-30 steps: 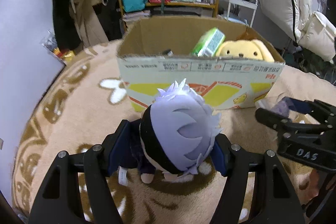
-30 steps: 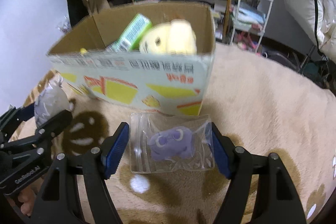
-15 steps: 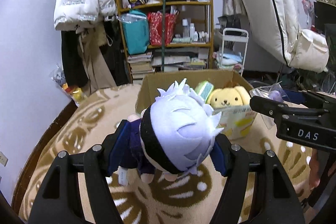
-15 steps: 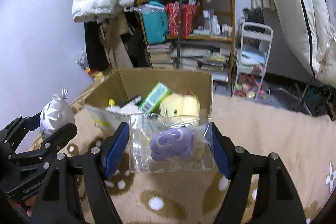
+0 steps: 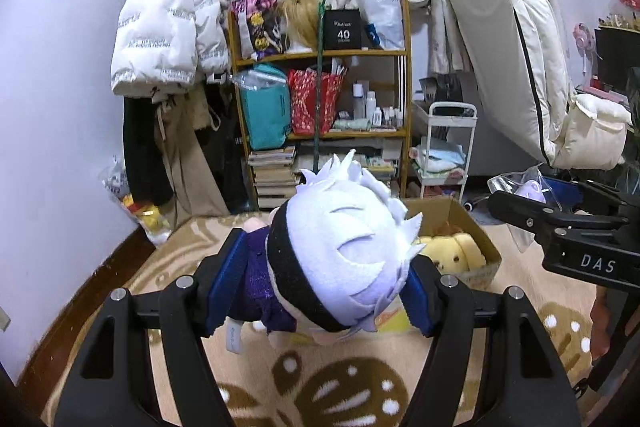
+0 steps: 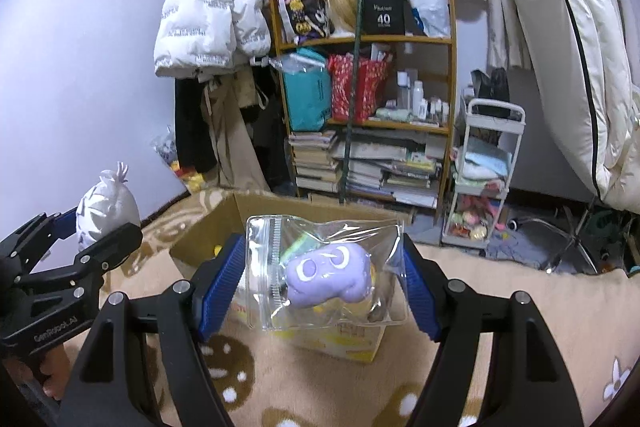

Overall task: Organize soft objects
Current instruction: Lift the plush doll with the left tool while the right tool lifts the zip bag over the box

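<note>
Holding two soft toys above the cardboard box (image 6: pixel 208 227).
Left gripper (image 5: pixel 320 291) clamps a doll (image 5: pixel 340 251); right gripper (image 6: pixel 320 283) clamps a bagged purple plush (image 6: pixel 328 267).

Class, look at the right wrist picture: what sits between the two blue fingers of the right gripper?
A clear zip bag with a purple plush toy inside, held above the cardboard box.

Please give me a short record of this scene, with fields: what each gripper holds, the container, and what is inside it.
left gripper: closed on white-haired plush doll, held in the air
right gripper: closed on clear zip bag with purple plush inside
container: open cardboard box on the patterned rug
inside box: yellow plush; other contents mostly hidden
</note>
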A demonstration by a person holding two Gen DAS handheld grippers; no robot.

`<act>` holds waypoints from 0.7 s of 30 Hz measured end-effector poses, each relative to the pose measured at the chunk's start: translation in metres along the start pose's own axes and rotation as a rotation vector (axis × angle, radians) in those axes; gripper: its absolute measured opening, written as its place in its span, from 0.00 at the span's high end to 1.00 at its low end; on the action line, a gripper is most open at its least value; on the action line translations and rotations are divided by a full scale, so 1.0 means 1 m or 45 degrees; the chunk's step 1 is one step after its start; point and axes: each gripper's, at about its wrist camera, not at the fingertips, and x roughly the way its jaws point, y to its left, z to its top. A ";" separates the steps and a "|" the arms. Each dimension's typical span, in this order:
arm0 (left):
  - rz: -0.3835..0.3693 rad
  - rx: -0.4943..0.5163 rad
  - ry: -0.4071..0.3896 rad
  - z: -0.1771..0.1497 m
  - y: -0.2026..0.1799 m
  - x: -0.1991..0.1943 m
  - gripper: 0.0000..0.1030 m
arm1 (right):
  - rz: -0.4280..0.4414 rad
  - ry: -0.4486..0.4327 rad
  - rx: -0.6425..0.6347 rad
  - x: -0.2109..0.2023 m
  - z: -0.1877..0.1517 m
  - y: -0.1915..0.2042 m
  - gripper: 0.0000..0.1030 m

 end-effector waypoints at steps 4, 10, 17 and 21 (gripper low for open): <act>-0.008 0.027 -0.023 0.014 0.000 0.009 0.33 | 0.010 -0.040 0.000 0.002 0.009 -0.001 0.24; -0.032 0.059 -0.051 0.028 -0.003 0.024 0.33 | -0.004 -0.080 -0.055 0.004 0.024 0.000 0.24; -0.085 0.025 -0.013 0.024 -0.005 0.054 0.32 | 0.000 -0.091 -0.006 0.020 0.023 -0.010 0.24; -0.094 0.018 0.044 0.016 -0.007 0.076 0.32 | 0.047 -0.075 0.053 0.037 0.013 -0.020 0.24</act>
